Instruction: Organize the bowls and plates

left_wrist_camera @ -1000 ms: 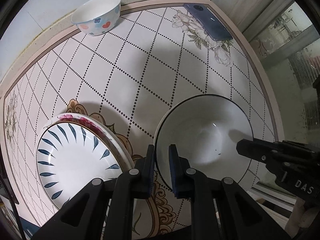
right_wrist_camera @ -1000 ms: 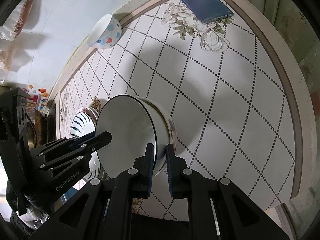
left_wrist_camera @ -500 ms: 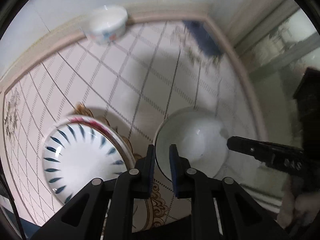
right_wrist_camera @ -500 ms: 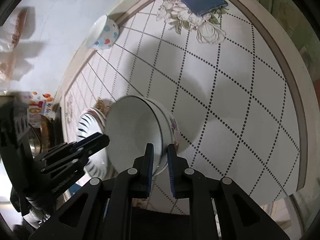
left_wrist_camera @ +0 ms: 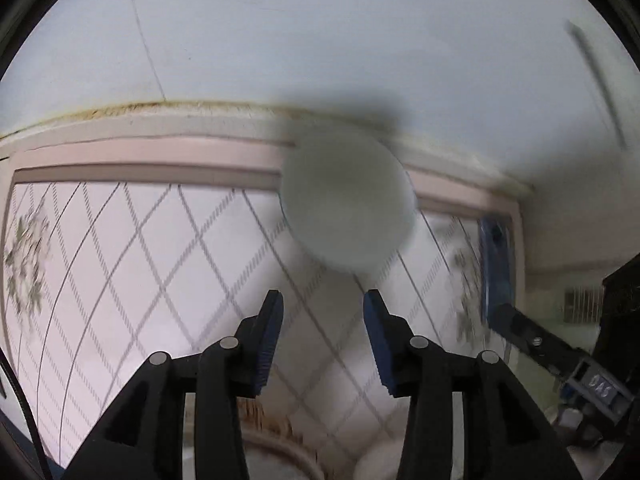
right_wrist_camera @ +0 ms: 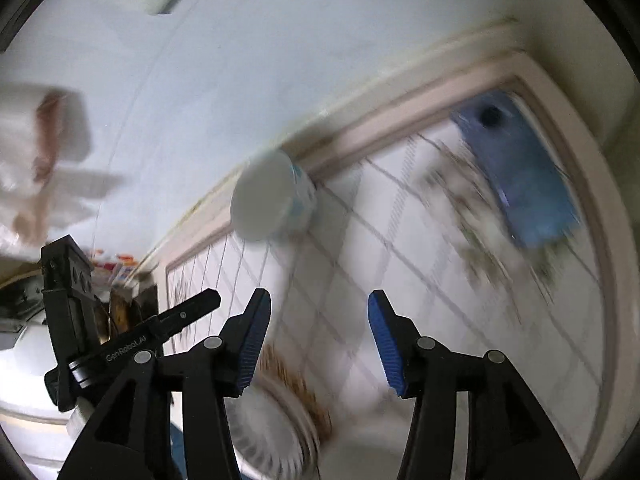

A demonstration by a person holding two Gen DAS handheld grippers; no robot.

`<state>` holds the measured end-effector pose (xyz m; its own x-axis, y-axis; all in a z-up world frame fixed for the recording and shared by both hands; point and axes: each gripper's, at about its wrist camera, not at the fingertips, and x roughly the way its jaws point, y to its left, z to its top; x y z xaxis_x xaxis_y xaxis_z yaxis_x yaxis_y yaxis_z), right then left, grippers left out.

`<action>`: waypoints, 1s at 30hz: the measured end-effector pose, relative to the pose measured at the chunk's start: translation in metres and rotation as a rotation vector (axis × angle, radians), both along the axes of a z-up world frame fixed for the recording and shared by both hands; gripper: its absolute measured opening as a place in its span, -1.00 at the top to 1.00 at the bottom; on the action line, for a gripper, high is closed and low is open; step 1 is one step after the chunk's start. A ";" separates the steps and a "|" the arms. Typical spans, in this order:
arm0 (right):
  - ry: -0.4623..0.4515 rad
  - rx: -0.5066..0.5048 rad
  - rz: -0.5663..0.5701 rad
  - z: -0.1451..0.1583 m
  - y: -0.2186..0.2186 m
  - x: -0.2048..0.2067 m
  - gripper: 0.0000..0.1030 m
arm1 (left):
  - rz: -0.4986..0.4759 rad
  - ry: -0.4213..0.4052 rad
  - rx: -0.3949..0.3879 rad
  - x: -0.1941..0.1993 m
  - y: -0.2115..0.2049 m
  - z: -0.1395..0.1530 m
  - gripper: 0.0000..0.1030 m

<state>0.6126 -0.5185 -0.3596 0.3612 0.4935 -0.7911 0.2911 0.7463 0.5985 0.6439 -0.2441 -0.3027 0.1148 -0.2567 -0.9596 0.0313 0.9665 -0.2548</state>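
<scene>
A: Status on the grippers?

B: My left gripper and right gripper: jaws apart and opening, nothing between the pads on either.

A: Bowl position?

B: Small bowl sits at the back edge of the tiled table, by the wall, ahead of both tools. Blurred. Plates show low in the right view, just below my fingers. Blue phone lies at the far right corner.

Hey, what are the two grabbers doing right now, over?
Left gripper and right gripper opening, nothing between them. Small bowl ahead by the wall. Phone off to the side, path clear.
</scene>
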 end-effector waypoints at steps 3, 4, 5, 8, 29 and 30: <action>0.020 0.008 0.012 -0.022 0.011 0.042 -0.04 | 0.008 0.024 0.000 0.026 0.004 -0.019 0.24; 0.026 -0.002 0.025 -0.029 0.014 0.056 -0.04 | 0.012 0.031 0.009 0.032 0.005 -0.025 0.24; 0.033 -0.014 0.038 -0.036 0.018 0.069 -0.04 | 0.016 0.036 0.009 0.036 0.007 -0.031 0.24; 0.057 0.001 0.052 -0.056 0.025 0.096 -0.04 | 0.016 0.059 0.002 0.048 0.008 -0.049 0.24; 0.026 -0.073 0.090 -0.039 0.049 0.068 0.74 | -0.066 -0.059 0.058 -0.005 -0.016 -0.020 0.78; 0.022 -0.079 0.097 -0.033 0.051 0.057 0.74 | -0.074 -0.069 0.057 -0.014 -0.015 -0.012 0.78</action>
<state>0.6698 -0.4675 -0.3922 0.2968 0.4614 -0.8361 0.2273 0.8163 0.5311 0.6303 -0.2595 -0.3146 0.1642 -0.2121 -0.9633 0.1186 0.9738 -0.1942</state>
